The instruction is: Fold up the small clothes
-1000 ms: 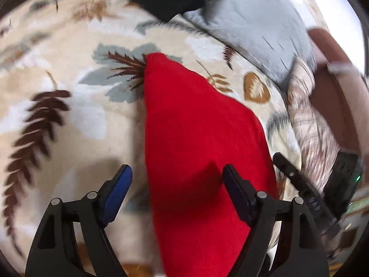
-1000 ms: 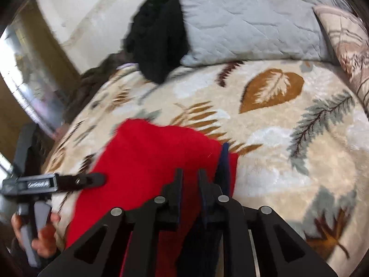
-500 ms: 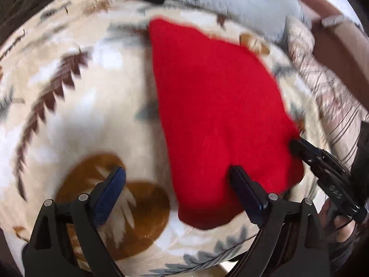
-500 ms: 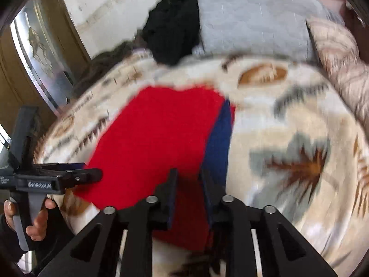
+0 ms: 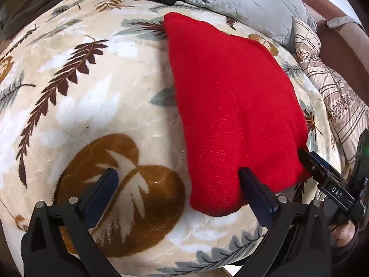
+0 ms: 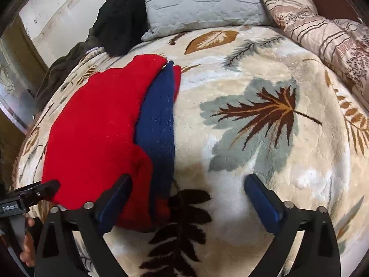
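A folded red garment (image 5: 230, 103) lies flat on the leaf-patterned blanket (image 5: 92, 92). In the right wrist view the same red garment (image 6: 96, 127) shows a navy blue band (image 6: 159, 120) along its right edge. My left gripper (image 5: 180, 184) hovers at the garment's near end with its jaws opening; only the near left corner lies under the gap and neither pad presses it. My right gripper (image 6: 189, 194) is also opening its jaws, over the navy band's near end, and grips nothing. Each gripper appears at the edge of the other's view.
A grey quilted pillow (image 6: 196, 4) and a black garment (image 6: 120, 23) lie at the far end of the bed. A striped quilt (image 6: 322, 34) runs along the right side. A hand (image 6: 27, 242) holds the left gripper's handle. Bare blanket (image 6: 253, 138) spreads right of the garment.
The right gripper's jaws went from nearly shut on the garment's edge to wide apart, letting it go. The garment now lies flat. Both grippers drew back toward its near end; the left jaws widened.
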`<state>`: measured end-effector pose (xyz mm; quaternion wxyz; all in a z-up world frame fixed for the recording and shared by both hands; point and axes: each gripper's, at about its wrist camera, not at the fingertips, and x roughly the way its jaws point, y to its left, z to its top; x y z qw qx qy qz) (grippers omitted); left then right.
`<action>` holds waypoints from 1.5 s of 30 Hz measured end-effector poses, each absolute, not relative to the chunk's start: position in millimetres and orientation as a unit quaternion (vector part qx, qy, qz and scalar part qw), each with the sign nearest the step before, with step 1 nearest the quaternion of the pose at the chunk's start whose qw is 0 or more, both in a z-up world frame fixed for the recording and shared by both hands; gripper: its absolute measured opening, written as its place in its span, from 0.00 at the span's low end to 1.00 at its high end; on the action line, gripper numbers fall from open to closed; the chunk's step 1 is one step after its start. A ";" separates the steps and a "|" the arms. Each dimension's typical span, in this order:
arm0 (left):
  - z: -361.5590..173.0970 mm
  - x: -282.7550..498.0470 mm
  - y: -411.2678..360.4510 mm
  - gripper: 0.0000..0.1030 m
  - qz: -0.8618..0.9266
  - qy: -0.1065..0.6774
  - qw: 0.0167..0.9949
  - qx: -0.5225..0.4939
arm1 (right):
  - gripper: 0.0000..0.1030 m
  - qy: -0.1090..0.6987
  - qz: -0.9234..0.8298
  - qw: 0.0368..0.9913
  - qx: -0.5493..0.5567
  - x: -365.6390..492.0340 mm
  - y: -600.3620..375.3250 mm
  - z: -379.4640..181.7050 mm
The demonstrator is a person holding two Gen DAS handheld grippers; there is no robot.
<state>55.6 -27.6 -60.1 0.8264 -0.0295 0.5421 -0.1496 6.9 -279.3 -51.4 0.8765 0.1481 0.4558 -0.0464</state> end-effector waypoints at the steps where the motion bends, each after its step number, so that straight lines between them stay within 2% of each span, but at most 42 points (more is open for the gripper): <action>1: -59.9 54.8 -27.7 1.00 -0.149 0.540 0.828 -0.028 | 0.99 0.451 -0.050 0.879 0.145 5.4 -277.6 -52.4; 14: -62.8 54.3 -27.5 1.00 -0.156 0.528 0.834 -0.025 | 0.99 0.427 -0.057 0.890 0.149 0.9 -277.9 -52.4; 24: -64.2 56.8 -26.2 1.00 -0.164 0.536 0.828 -0.029 | 1.00 0.480 -0.087 0.862 0.139 17.8 -281.7 -38.3; 29: -60.7 60.0 -22.8 1.00 -0.176 0.545 0.819 -0.035 | 1.00 0.451 -0.085 0.873 0.166 34.5 -288.7 -17.4; 34: -31.5 65.6 -23.0 1.00 -0.165 0.501 0.850 0.000 | 1.00 0.440 -0.067 0.878 0.178 60.5 -291.5 -8.7; 37: -18.7 84.0 -24.5 1.00 -0.164 0.483 0.860 0.006 | 1.00 0.443 -0.061 0.880 0.162 78.8 -288.0 -10.1; 41: -39.2 114.8 -36.2 1.00 -0.160 0.515 0.842 0.007 | 1.00 0.485 -0.086 0.860 0.133 102.0 -288.1 -37.0; 45: -45.8 118.4 -33.7 1.00 -0.171 0.526 0.833 -0.026 | 1.00 0.484 -0.080 0.855 0.169 99.2 -296.8 -41.6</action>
